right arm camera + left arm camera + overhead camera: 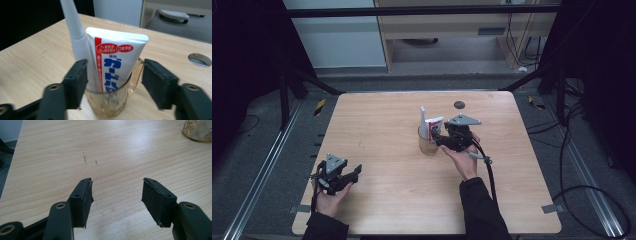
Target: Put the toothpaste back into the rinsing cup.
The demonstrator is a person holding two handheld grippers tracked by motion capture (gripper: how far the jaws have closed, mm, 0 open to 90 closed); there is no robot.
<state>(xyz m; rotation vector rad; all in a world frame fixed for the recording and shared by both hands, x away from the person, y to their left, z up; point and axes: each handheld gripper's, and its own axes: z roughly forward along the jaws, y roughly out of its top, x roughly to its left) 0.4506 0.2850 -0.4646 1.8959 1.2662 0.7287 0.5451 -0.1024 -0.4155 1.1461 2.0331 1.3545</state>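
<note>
The toothpaste tube [117, 60] is standing upright in a clear glass cup [110, 105], leaning beside a white toothbrush handle [75, 32] that shares the cup. The cup is sitting near the middle of the wooden table [377, 150], just this side of a round hole [458, 104] in the tabletop. The right gripper [112, 80] is hovering at the cup's rim with its jaws apart, one on each side of the tube and pressing on nothing. The left gripper [116, 195] is resting well away from the cup, toward the table's near left corner, jaws wide apart over bare wood. The risk I am judging from here: a jaw could be catching the tube's edge or the cup's handle while pulling away, tipping the light cup or dragging the tube out, since the clearance on both sides looks slim.
</note>
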